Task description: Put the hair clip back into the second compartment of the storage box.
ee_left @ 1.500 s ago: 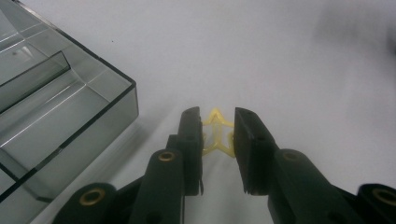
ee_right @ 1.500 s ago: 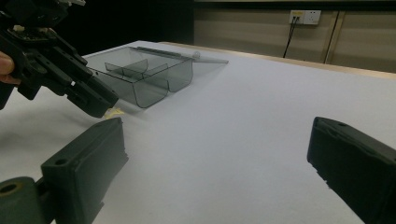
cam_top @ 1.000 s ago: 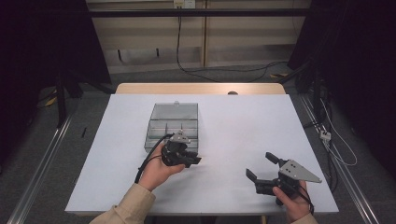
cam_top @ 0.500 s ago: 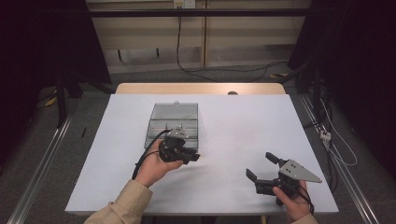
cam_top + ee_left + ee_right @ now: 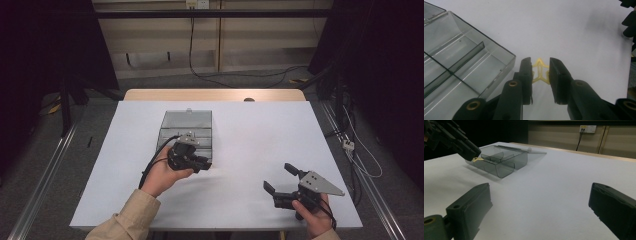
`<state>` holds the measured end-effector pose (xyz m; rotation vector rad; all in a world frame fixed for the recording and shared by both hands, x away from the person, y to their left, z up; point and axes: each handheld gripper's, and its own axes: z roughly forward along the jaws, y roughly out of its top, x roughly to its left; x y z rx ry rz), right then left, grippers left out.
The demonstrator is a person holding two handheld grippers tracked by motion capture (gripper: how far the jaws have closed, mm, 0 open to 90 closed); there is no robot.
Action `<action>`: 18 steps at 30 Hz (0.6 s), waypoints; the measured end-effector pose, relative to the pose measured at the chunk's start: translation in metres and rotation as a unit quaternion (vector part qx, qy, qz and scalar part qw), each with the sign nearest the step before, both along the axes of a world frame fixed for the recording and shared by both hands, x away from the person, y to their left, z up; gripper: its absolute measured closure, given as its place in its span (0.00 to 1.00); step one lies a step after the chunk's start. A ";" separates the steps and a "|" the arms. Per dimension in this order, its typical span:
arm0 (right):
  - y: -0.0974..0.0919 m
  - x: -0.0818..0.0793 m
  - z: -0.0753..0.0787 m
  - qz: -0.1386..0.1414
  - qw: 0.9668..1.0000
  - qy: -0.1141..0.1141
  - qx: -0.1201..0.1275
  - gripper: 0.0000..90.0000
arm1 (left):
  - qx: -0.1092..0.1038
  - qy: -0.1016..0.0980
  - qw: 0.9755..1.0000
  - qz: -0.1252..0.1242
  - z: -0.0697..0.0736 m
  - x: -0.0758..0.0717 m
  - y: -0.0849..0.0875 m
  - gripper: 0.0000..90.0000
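Yellow plastic shows between my left gripper's (image 5: 540, 75) jaws: a small lattice-like piece (image 5: 539, 70), pinched with the jaws nearly closed around it. I hold it just beside the near corner of the smoky clear compartment box (image 5: 187, 126), lid folded back, which sits around 11 o'clock from table centre; I judge the piece is headed for one of its compartments. My right gripper (image 5: 281, 184) waits at about 5 o'clock, jaws spread wide and holding nothing, well apart from the box so it stays out of the way

Bare table (image 5: 250, 145) right of the clear organizer box (image 5: 187, 131).
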<state>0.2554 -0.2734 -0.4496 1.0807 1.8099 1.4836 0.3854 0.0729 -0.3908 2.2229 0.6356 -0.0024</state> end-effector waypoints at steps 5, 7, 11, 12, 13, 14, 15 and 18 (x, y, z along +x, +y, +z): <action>0.000 0.000 0.000 0.000 1.000 -0.001 0.000 0.04 | -0.001 -0.002 1.000 0.003 0.003 0.002 0.002 0.81; 0.000 0.000 0.000 0.001 1.000 0.000 -0.001 0.04 | -0.002 0.000 1.000 0.003 0.004 0.003 0.003 0.81; 0.000 0.000 0.000 0.001 1.000 0.000 0.000 0.04 | -0.001 -0.001 1.000 0.006 0.006 0.005 0.005 0.81; 0.000 0.000 0.000 0.001 1.000 0.000 0.000 0.04 | -0.003 -0.001 1.000 0.009 0.006 0.006 0.006 0.81; 0.000 0.000 0.000 0.001 1.000 0.000 0.000 0.04 | -0.003 -0.001 1.000 0.009 0.006 0.007 0.006 0.81; 0.000 0.000 0.000 0.001 1.000 0.000 0.000 0.04 | -0.002 -0.001 1.000 0.010 0.006 0.008 0.007 0.81; 0.000 0.000 0.000 0.000 1.000 0.000 -0.001 0.04 | -0.003 -0.003 1.000 0.012 0.007 0.008 0.007 0.81; 0.000 0.000 0.000 0.000 1.000 0.000 -0.001 0.04 | -0.002 -0.001 1.000 0.015 0.008 0.011 0.009 0.81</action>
